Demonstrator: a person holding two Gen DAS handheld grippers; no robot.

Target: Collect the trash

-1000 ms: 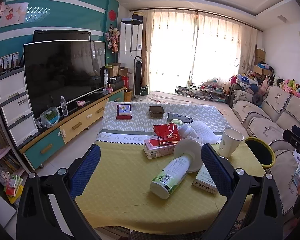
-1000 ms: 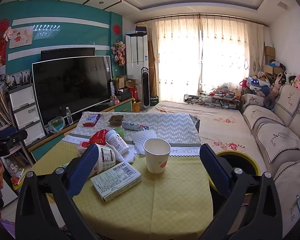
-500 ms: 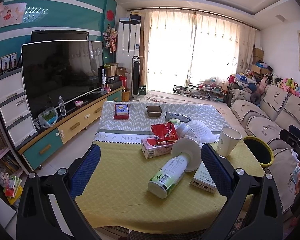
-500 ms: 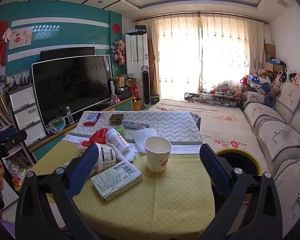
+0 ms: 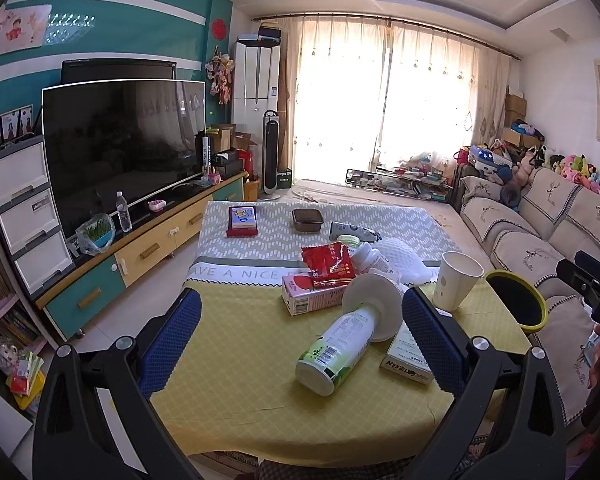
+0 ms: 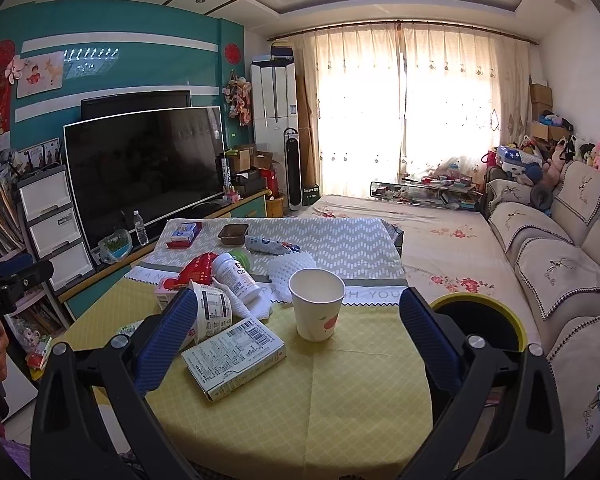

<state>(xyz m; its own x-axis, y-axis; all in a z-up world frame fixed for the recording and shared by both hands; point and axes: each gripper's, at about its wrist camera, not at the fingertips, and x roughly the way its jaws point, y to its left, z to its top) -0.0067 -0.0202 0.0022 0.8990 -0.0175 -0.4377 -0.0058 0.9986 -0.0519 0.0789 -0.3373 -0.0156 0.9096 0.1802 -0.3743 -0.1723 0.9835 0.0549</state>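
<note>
Trash lies in a heap on the yellow tablecloth [image 5: 240, 380]: a green-labelled bottle on its side [image 5: 336, 350], a pink carton [image 5: 312, 300], a red snack packet [image 5: 328, 264], a flat printed box [image 6: 234, 356], a white pill bottle [image 6: 236, 276], a tipped white tub [image 6: 214, 312] and an upright paper cup [image 6: 317, 308]. A yellow-rimmed bin [image 6: 476, 320] stands off the table's right edge. My left gripper [image 5: 300, 340] is open, hovering short of the lying bottle. My right gripper [image 6: 296, 344] is open, the cup standing between and beyond its fingers.
Further back on the grey patterned cloth [image 5: 272, 224] sit a red-edged card box [image 5: 242, 220], a brown tray [image 5: 307, 220] and a tube [image 5: 352, 232]. A TV cabinet [image 5: 140, 248] runs along the left, a sofa [image 6: 560, 264] along the right.
Both views have drifted only slightly; the left one has shifted a little so the table items sit marginally further left. Both grippers stay open and nothing on the table has moved.
</note>
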